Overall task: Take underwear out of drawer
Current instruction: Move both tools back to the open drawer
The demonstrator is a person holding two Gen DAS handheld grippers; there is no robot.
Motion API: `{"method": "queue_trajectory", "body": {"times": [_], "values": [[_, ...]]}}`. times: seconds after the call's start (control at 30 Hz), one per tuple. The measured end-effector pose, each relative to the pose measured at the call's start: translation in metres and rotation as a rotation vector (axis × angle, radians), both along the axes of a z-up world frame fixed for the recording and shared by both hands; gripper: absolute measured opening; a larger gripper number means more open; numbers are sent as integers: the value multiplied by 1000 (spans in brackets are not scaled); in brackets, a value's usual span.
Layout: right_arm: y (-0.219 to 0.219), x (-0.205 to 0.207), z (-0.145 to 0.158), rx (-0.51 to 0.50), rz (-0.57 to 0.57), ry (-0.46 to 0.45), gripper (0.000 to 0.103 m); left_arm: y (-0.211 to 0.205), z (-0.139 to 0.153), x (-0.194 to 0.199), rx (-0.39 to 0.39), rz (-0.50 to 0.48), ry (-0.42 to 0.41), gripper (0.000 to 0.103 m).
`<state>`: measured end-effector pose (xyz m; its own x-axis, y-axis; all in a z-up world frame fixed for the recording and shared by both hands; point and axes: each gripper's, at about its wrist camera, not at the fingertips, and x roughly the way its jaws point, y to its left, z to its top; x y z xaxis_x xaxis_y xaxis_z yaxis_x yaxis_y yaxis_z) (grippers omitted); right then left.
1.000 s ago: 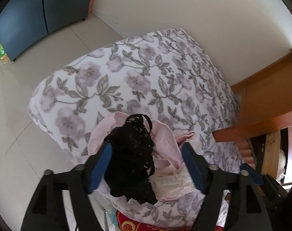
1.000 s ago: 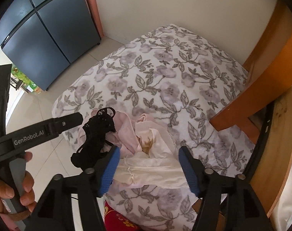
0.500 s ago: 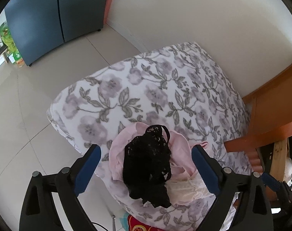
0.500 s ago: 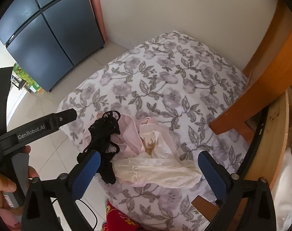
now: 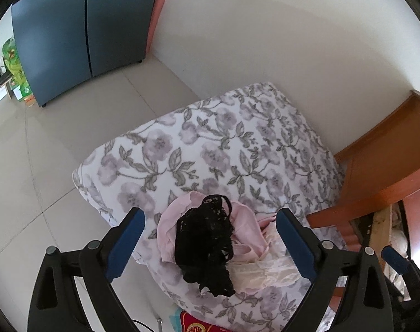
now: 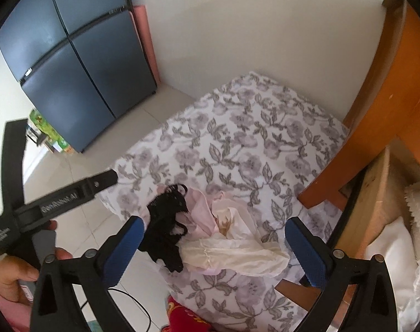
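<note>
Through the left wrist camera, I am holding my left gripper (image 5: 210,238) above the near corner of the flowered blanket (image 5: 221,149), its jaws having just been opening and now standing wide apart with nothing clamped between them. The black lace underwear (image 5: 207,246) is lying on that corner, on top of a pink garment (image 5: 168,229) and touching a cream garment (image 5: 265,271) on the side toward the wooden furniture (image 5: 387,166). Its long axis is running from the blanket's middle toward the near edge, with the strap loop pointing inward and the bunched end hanging by the edge. Through the right wrist camera, I am keeping my right gripper (image 6: 214,246) above the same corner, jaws likewise just opened wide and empty, framing the cream garment (image 6: 237,251), while my left hand (image 6: 13,274) is showing on the far side from the furniture. The black piece (image 6: 165,229) is lying apart from both pads. I judge the taking-out as done for these pieces; whether more underwear is waiting in the drawer, I cannot tell.
</note>
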<state>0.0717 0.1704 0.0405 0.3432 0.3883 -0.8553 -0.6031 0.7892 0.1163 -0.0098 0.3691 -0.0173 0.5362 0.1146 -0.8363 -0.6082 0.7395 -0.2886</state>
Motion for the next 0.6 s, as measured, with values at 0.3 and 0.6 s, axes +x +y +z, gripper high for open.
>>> {"method": "queue_trajectory", "body": {"times": [0.3,0.6], "values": [[-46,-23,52,130,-17,-99,103,-16,42,-11,57,-43,-79,96],[-143,-42,75,154,-146,-198,103,-43,62,-13,82,-88,-127,96]]}}
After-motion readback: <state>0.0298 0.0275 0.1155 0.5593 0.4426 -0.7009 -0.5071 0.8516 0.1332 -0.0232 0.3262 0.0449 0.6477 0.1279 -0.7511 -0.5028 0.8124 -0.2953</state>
